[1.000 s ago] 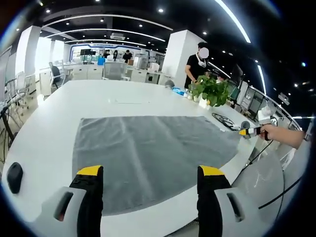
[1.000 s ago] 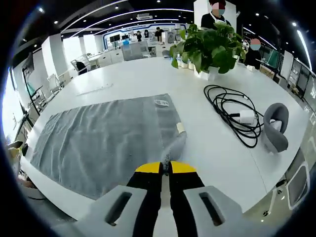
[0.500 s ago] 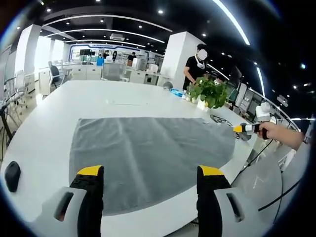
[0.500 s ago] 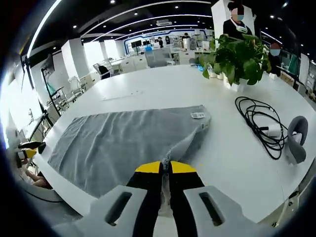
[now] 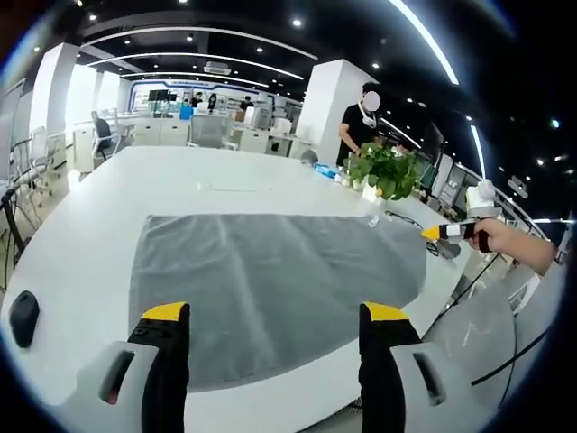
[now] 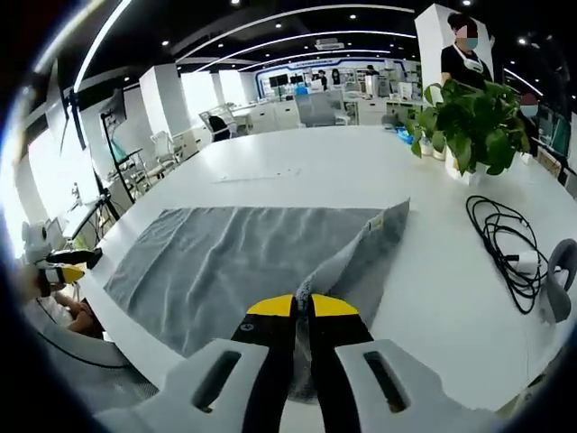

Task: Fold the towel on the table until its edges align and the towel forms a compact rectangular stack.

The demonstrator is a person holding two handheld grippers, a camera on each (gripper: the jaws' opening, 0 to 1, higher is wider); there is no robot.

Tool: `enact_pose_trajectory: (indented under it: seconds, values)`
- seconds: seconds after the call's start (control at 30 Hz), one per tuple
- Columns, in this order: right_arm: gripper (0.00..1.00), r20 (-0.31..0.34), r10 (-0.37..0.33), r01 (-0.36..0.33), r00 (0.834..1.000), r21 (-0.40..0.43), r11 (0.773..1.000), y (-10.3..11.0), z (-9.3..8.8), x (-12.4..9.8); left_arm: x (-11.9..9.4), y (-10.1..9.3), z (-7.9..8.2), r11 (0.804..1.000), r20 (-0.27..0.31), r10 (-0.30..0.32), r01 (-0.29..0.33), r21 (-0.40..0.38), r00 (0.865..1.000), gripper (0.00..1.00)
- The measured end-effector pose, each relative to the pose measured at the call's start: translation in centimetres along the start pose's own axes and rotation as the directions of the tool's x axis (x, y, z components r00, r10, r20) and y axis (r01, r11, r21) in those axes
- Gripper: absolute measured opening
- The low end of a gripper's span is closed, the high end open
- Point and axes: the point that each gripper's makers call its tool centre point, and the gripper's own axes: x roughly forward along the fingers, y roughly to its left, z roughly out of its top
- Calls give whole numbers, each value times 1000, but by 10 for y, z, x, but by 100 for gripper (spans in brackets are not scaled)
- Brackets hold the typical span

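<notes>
The towel (image 5: 270, 280) lies flat on the surface (image 5: 81, 244), long axis left to right. Its right end is raised, pinched in the closed right tool (image 6: 302, 307). The left tool (image 5: 270, 316) stands wide open and empty, near edge just ahead. The right gripper view shows the lifted corner and a cable (image 6: 505, 253) beyond.

No text, brand, number or sign can be read in either view. The towel (image 6: 243, 266) carries a small pale tag (image 6: 376, 222) near its lifted edge, but any print on it is too small to read.
</notes>
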Motion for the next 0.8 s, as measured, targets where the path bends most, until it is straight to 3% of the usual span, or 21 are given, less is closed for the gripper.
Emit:
enact_pose_trajectory:
  seconds: [0.3, 0.53, 0.8]
  values:
    - [2, -12, 50, -50, 999, -1, 999, 25, -8, 3, -1, -1, -2, 1000, -8, -3, 3, -4, 1000, 78]
    - [2, -58, 99, -99, 993, -8, 995, 49, -27, 10, 1, -2, -2, 1000, -10, -10, 10, -2, 1000, 78]
    - [3, -113, 115, -118, 987, -15, 993, 59, -54, 17, 5, -6, -5, 1000, -23, -23, 23, -3, 999, 78]
